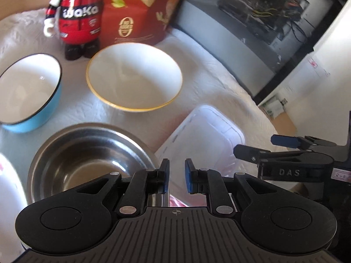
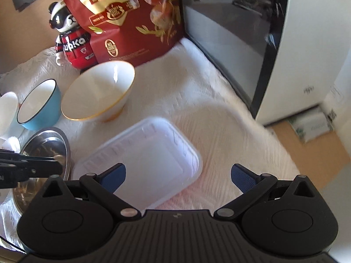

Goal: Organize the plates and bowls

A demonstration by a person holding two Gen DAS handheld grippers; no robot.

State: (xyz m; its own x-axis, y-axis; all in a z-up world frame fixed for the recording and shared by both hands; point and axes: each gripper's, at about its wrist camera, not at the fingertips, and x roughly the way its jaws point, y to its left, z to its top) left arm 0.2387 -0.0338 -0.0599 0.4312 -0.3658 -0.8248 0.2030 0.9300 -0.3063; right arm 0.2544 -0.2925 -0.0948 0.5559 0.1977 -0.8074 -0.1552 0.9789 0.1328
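A white bowl with a gold rim (image 1: 134,76) (image 2: 98,91) stands on the white cloth, with a blue bowl (image 1: 28,93) (image 2: 39,105) to its left. A steel bowl (image 1: 87,160) (image 2: 47,151) sits nearest. My left gripper (image 1: 177,176) hangs over the steel bowl's right rim, jaws narrowly apart and empty. My right gripper (image 2: 178,176) is wide open above a clear plastic container (image 2: 140,160) (image 1: 206,135). The right gripper also shows at the right of the left wrist view (image 1: 258,145).
A red snack bag (image 2: 122,17) (image 1: 140,11) and a panda figure (image 1: 74,17) (image 2: 70,43) stand at the back. A dark glass panel (image 1: 252,28) (image 2: 230,39) bounds the right. A white dish (image 2: 7,109) is at the far left. The cloth's edge drops to the floor (image 2: 318,153).
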